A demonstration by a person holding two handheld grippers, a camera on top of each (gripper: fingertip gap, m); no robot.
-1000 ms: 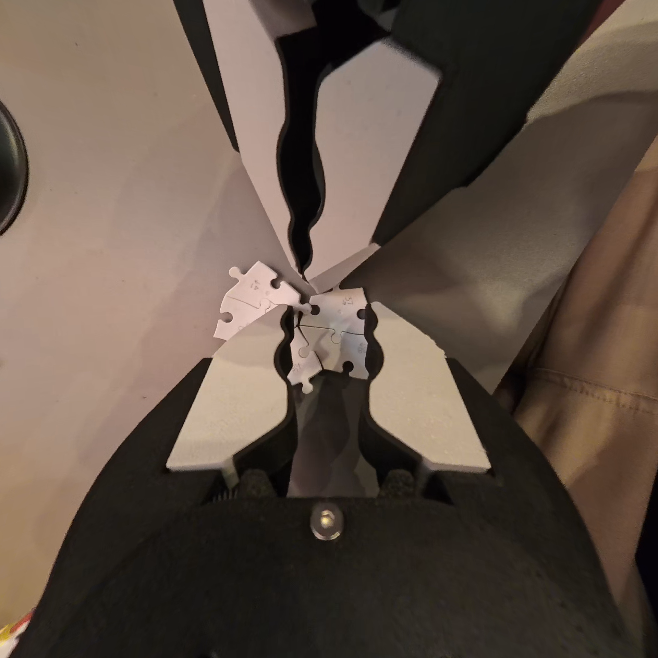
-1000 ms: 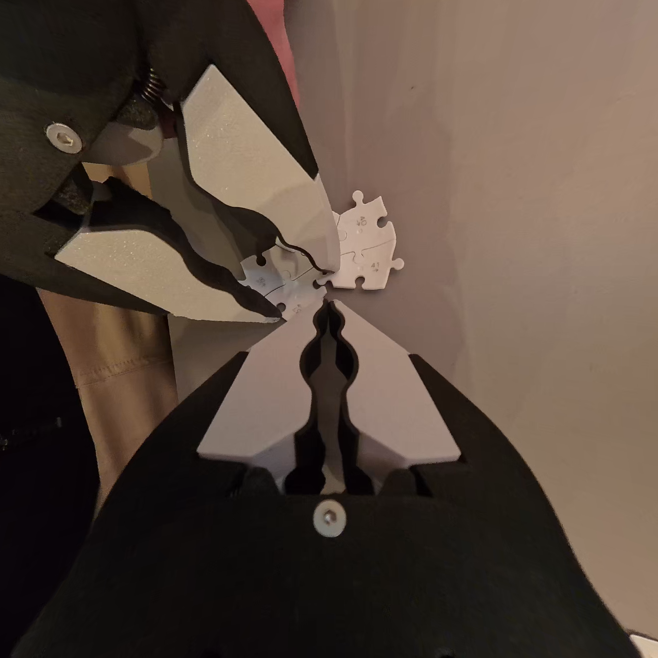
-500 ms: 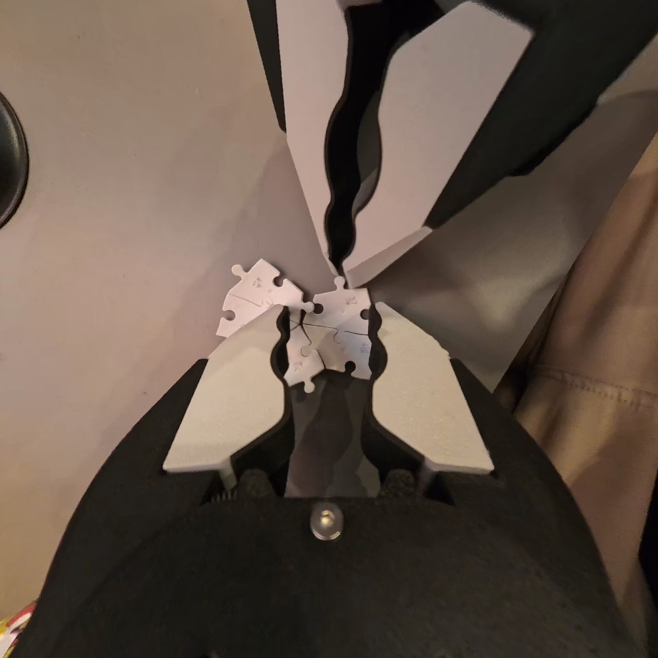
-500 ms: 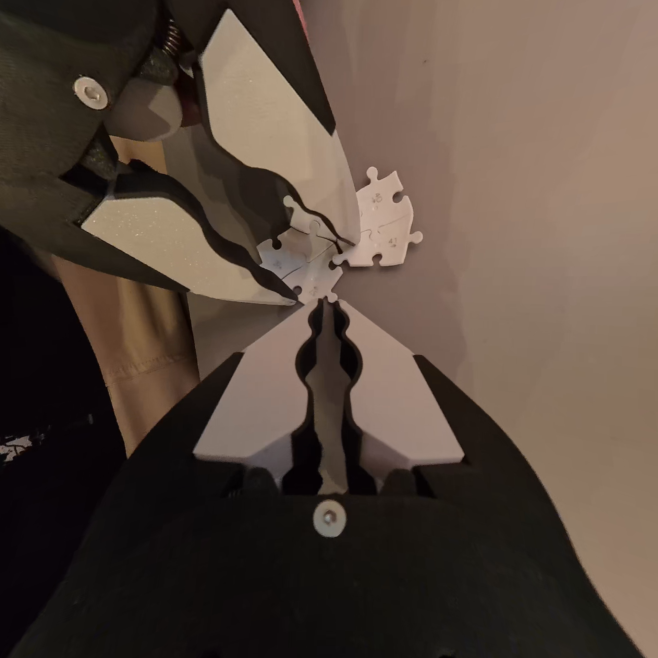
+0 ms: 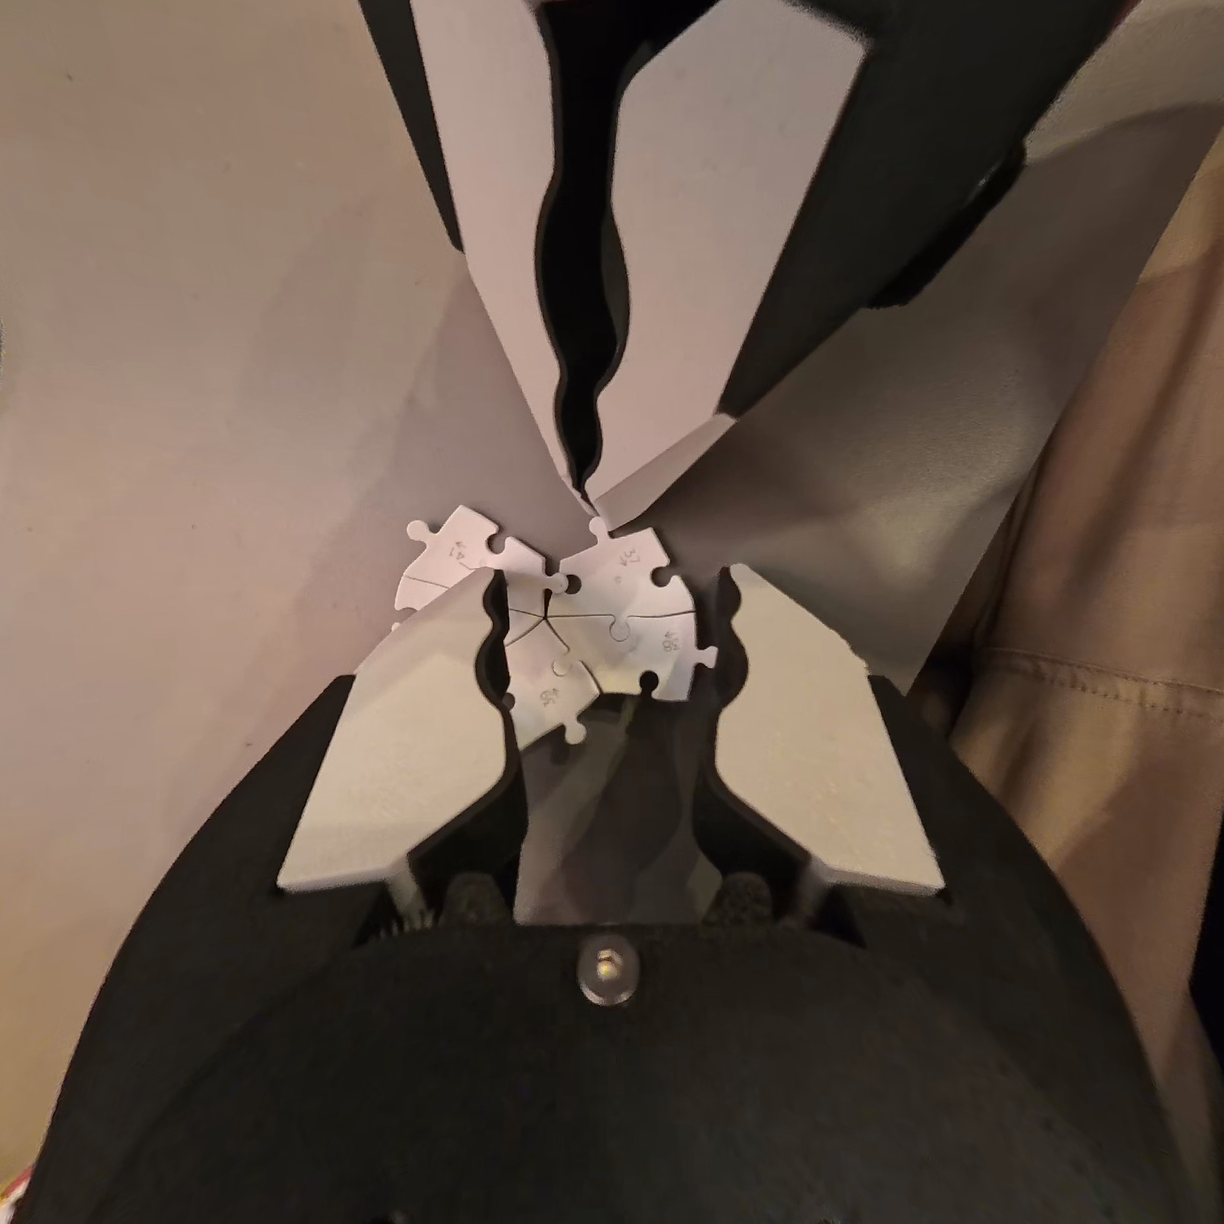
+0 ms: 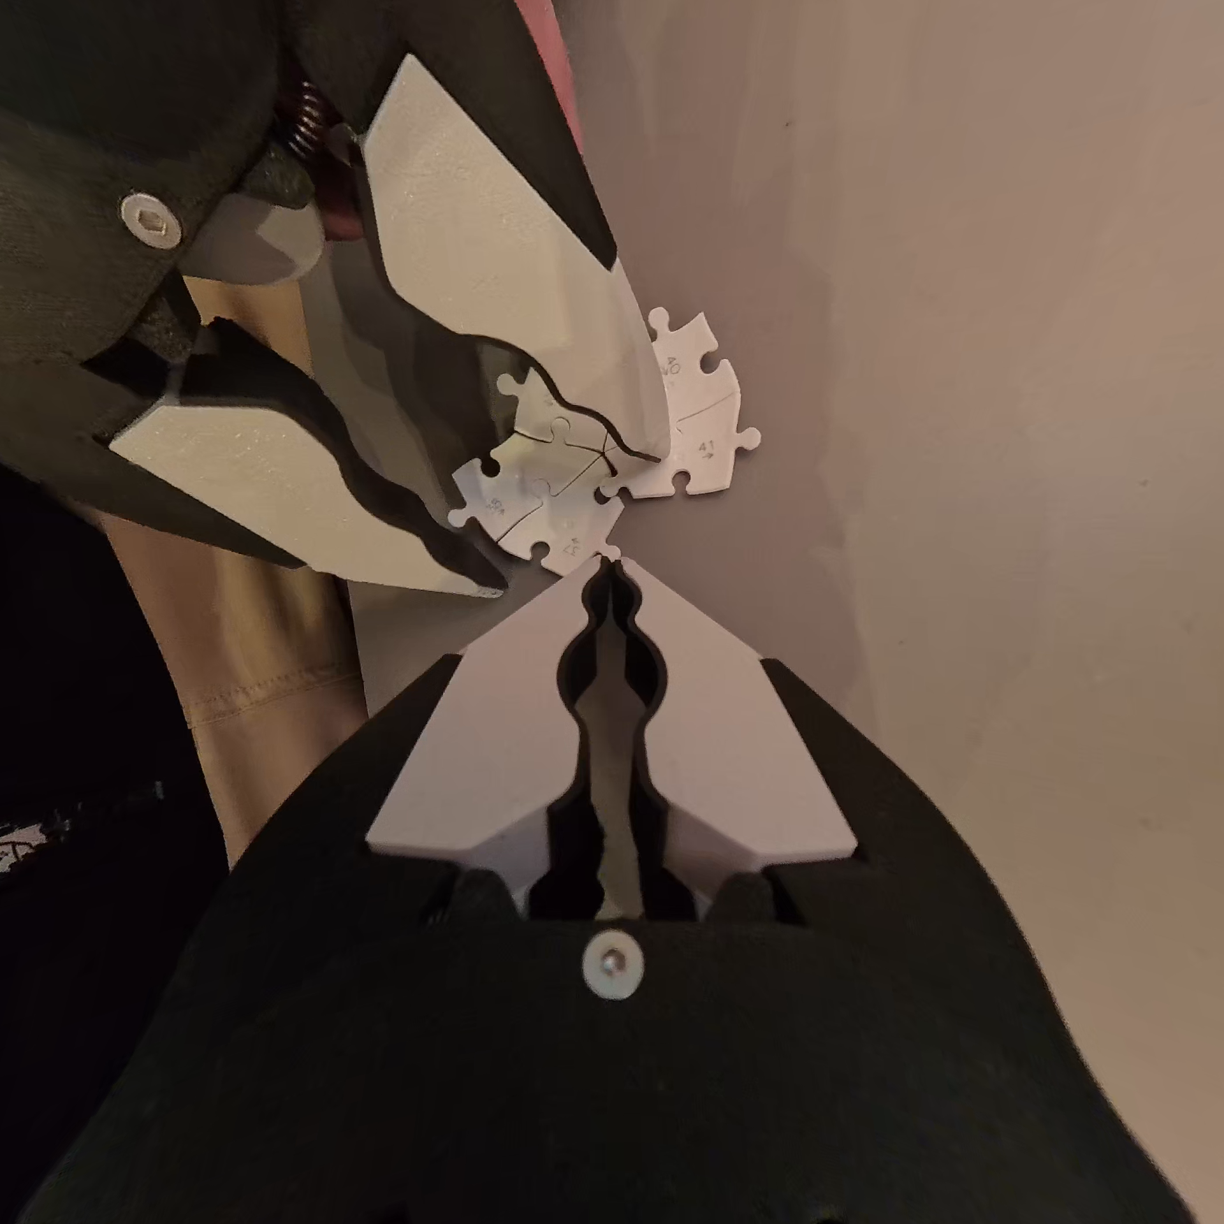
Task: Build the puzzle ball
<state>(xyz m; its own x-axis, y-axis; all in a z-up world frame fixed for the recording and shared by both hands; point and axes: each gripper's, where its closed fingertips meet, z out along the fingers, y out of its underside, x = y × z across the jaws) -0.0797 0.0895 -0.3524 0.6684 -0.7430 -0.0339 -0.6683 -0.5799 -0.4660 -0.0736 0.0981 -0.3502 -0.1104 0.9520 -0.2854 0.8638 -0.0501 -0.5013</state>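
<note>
where the white puzzle pieces (image 5: 599, 622) lie joined in a small curved cluster on the pale table (image 5: 199, 397), the left gripper (image 5: 609, 589) is spread wide around them, with nothing clamped; the right gripper (image 6: 611, 561) is closed to a thin slit, empty, its tips touching the cluster's edge knob, and a beige sleeve (image 5: 1093, 596) is seen beside the table

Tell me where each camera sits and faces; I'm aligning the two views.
Left wrist view: on the left tool, looking along its open fingers at the joined puzzle pieces on the table; tan clothing at right.
Right wrist view: on the shut right tool, facing the pieces from the opposite side; tan clothing at left.
Shared: pieces, both tools, table, clothing.
</note>
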